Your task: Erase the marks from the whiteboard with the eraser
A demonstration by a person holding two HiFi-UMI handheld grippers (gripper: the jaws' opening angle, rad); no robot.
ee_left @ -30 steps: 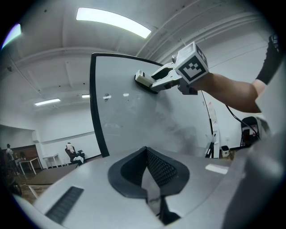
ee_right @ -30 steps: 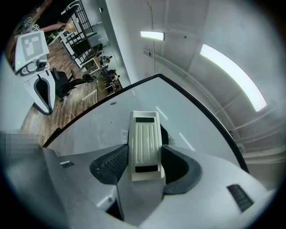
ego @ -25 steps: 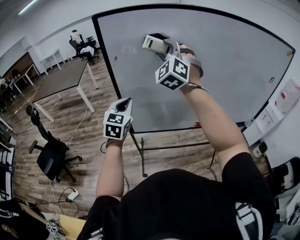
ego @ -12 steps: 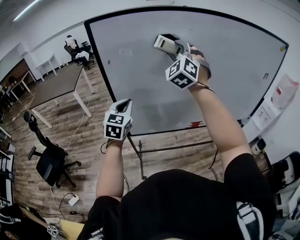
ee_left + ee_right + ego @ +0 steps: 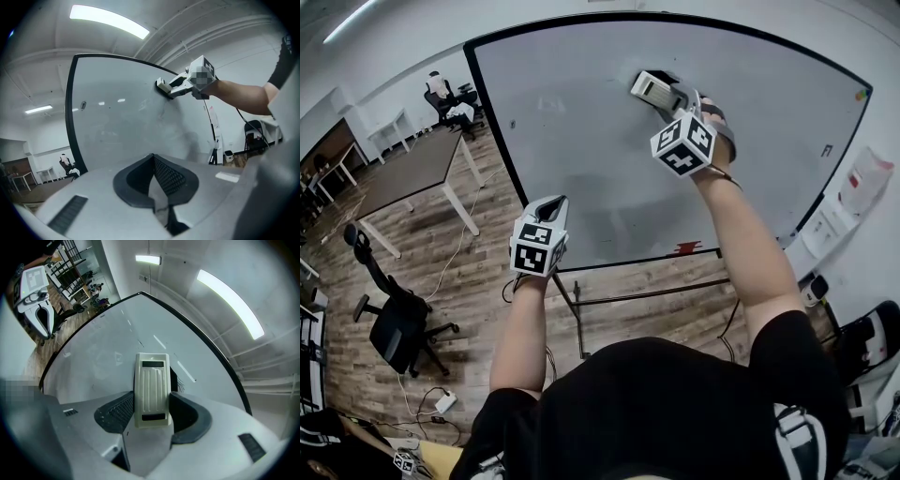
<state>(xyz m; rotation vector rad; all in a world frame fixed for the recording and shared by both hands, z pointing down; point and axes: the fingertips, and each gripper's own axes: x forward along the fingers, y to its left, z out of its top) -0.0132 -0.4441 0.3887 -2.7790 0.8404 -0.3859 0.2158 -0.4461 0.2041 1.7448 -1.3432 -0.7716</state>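
Right gripper [image 5: 673,94]: your jaws are clamped on the eraser [image 5: 652,85], flat against the whiteboard [image 5: 581,141].
Left gripper [image 5: 551,208]: your jaws are pinched together, nothing in them.

Head view: from above, facing steeply down; whole whiteboard [image 5: 581,141] in frame.
Left gripper view: well back, facing the whiteboard's left edge.
Right gripper view: close, toward its top edge.
Shared: the whiteboard.

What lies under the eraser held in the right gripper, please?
The whiteboard lies behind the eraser, which the right gripper clamps. Thin dark strokes show at its right edge; whatever it covers is hidden.
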